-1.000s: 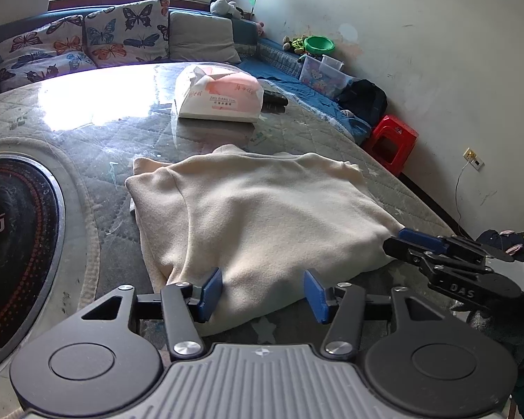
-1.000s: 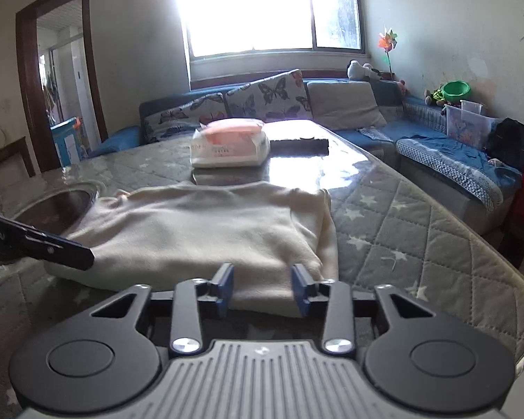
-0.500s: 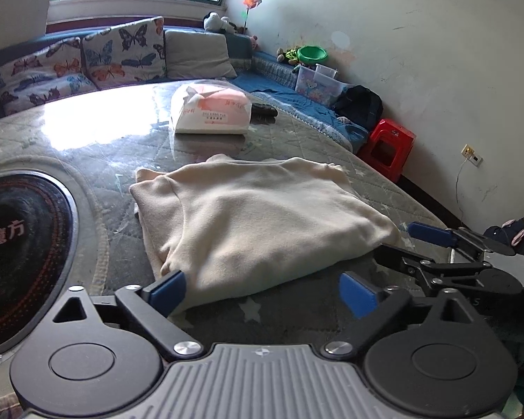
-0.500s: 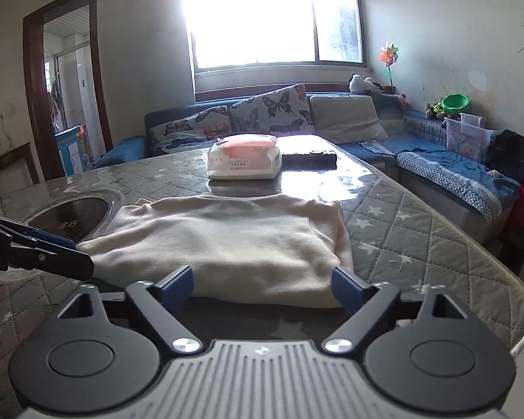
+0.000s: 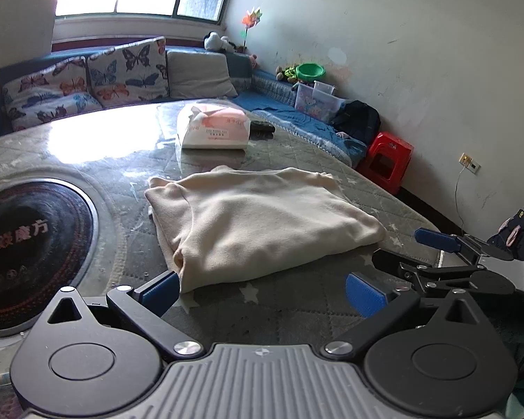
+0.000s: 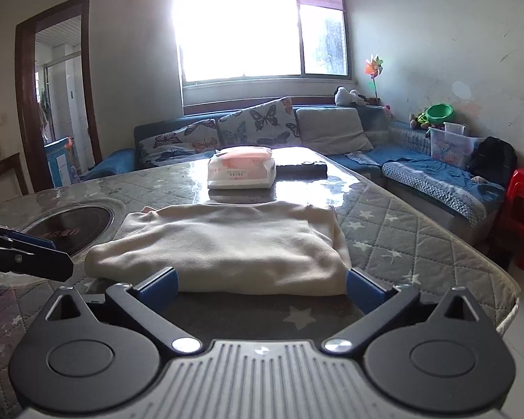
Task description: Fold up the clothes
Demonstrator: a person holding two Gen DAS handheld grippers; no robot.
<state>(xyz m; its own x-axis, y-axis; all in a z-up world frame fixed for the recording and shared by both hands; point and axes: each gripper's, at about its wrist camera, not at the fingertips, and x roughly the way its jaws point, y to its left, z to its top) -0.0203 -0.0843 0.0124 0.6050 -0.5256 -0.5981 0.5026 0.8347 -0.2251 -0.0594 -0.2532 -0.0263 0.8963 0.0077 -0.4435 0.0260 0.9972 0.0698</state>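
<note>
Lying folded on the table (image 6: 401, 230), the cream garment (image 6: 227, 244) sits just beyond both grippers' spread fingers (image 6: 159, 284).

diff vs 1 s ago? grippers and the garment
Both grippers opened and backed off. A second ago the left gripper and right gripper had their jaws nearly closed at the near edge of the folded cream sweater; now both sets of jaws are spread wide and hold nothing. The sweater, the tissue pack and the table stayed put.
</note>
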